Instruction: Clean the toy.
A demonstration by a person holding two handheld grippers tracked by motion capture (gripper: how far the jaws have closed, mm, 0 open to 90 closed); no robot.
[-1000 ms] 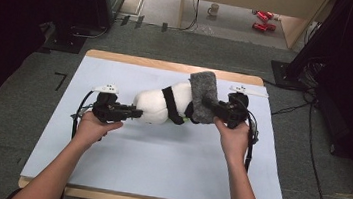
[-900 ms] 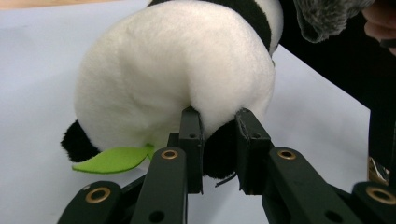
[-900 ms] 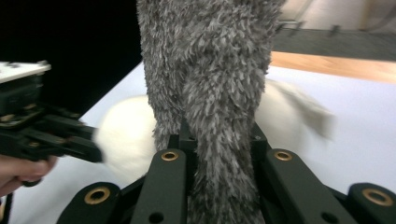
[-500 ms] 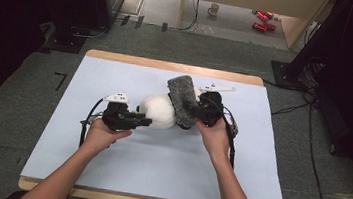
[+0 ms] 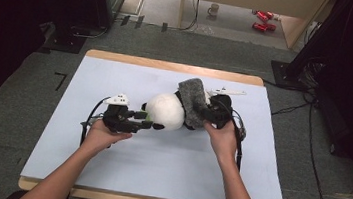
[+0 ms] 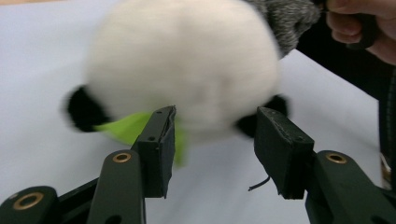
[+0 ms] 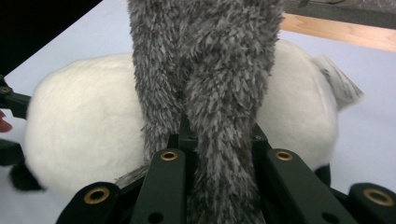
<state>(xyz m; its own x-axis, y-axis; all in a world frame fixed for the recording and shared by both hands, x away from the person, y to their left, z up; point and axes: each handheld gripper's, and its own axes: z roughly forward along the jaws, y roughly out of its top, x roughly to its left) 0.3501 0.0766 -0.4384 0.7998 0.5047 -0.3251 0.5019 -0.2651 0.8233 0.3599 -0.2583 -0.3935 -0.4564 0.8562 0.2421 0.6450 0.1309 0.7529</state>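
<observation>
A white and black panda plush (image 5: 165, 111) lies mid-table on the pale blue mat (image 5: 106, 172). A grey fuzzy cloth (image 5: 192, 101) drapes over its right side. My right gripper (image 5: 211, 112) is shut on this cloth (image 7: 205, 70), which covers the jaw tips, with the plush's white body (image 7: 84, 135) just behind. My left gripper (image 5: 142, 122) stands open at the plush's left end. Its fingers (image 6: 156, 144) flank the blurred white head (image 6: 187, 70), and a green leaf piece (image 6: 123, 128) touches the left one.
A white tag (image 7: 338, 81) sticks out from the plush's far side. The wooden table edge (image 5: 168, 66) runs along the back of the mat. Cables trail from both grippers. Beyond the table are dark stands, a mug (image 5: 214, 9) and red objects (image 5: 261, 19) on the floor.
My right gripper has carried the grey cloth left, so it now lies over the plush. My left gripper has moved right and nearer, up to the plush's head.
</observation>
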